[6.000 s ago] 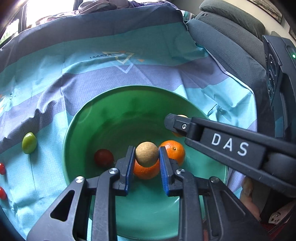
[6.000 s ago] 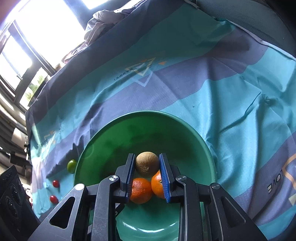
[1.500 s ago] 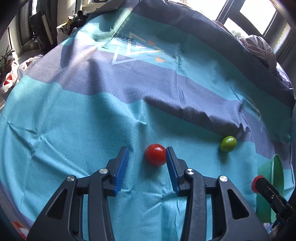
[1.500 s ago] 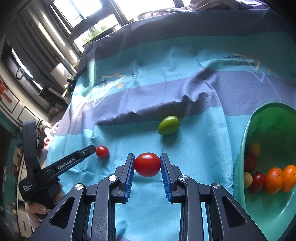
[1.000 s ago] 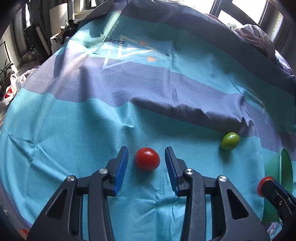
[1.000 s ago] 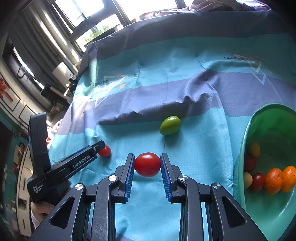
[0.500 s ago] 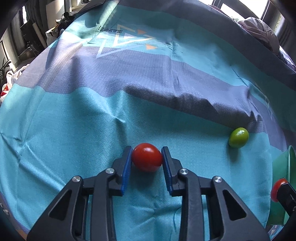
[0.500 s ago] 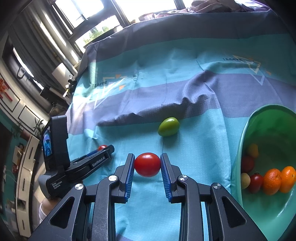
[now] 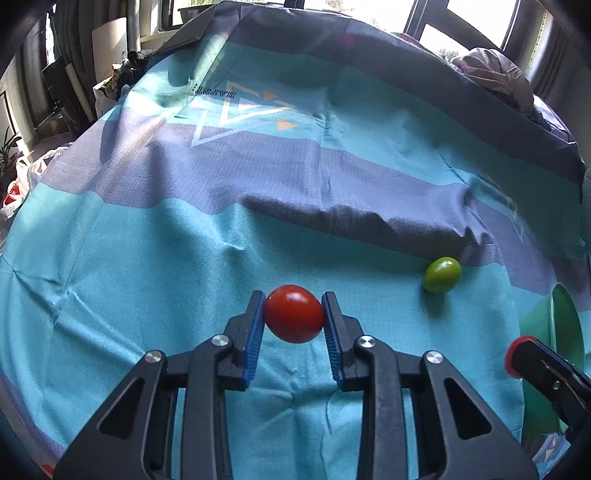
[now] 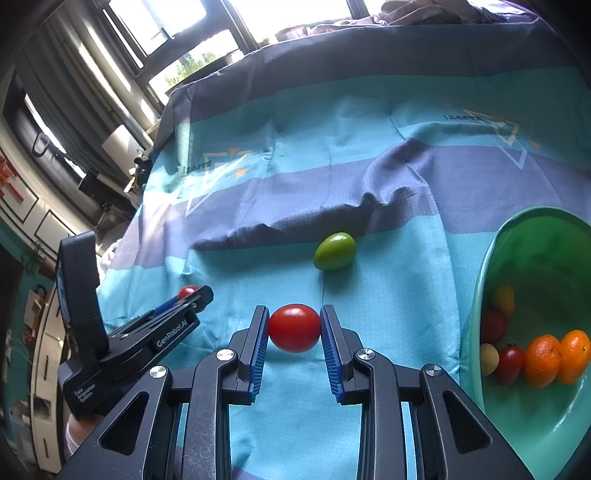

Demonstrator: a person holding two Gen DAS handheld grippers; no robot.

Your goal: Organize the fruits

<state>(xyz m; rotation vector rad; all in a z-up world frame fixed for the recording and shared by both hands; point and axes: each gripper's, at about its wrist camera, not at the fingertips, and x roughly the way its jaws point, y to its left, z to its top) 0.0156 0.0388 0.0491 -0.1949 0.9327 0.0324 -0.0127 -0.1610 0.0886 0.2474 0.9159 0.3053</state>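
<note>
We find the left gripper (image 9: 293, 314) pinching a red tomato (image 9: 293, 313) between its blue pads, which press against both of its sides. The right gripper (image 10: 294, 328) likewise clamps a second red tomato (image 10: 294, 328), its pads touching either flank. A green fruit (image 10: 335, 251) lies loose on the cloth beyond the right gripper, apart from both tools. The green bowl (image 10: 476, 295) stands at the right and holds two oranges (image 10: 557, 356), red tomatoes and small yellow fruits. All rests on a teal and grey striped cloth (image 9: 147, 240), creased in a ridge near the green fruit. Bright windows (image 10: 177, 22) line the far wall.
</note>
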